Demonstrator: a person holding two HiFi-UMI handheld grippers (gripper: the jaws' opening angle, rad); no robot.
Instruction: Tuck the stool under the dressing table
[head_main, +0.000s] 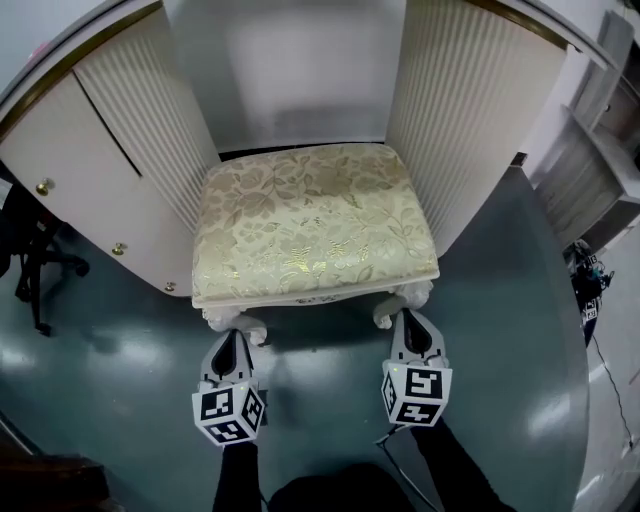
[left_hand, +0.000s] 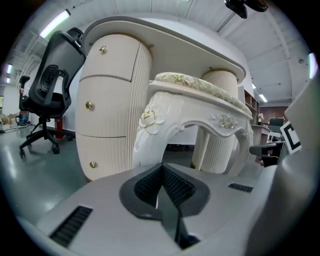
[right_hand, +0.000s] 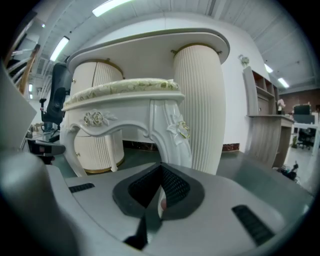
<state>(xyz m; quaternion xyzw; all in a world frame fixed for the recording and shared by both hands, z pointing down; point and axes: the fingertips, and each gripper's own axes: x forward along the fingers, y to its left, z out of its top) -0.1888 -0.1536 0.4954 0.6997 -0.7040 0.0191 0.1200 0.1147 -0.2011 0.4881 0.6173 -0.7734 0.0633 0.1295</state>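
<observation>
The white carved stool (head_main: 315, 220) with a floral gold cushion stands partway into the gap between the dressing table's two fluted pedestals (head_main: 130, 170) (head_main: 470, 110). Its front edge and front legs stick out towards me. My left gripper (head_main: 233, 336) is shut and empty, its tip right at the stool's front left leg (left_hand: 152, 132). My right gripper (head_main: 411, 320) is also shut and empty, at the front right leg (right_hand: 172, 135). I cannot tell whether either tip touches its leg. Both gripper views look along shut jaws, left gripper (left_hand: 161, 167) and right gripper (right_hand: 161, 167), straight at those legs.
A black office chair (head_main: 35, 250) (left_hand: 50, 95) stands left of the left pedestal. A grey shelf unit (head_main: 600, 170) (right_hand: 262, 120) stands to the right, with cables (head_main: 590, 295) on the floor beside it. The floor is dark green-grey.
</observation>
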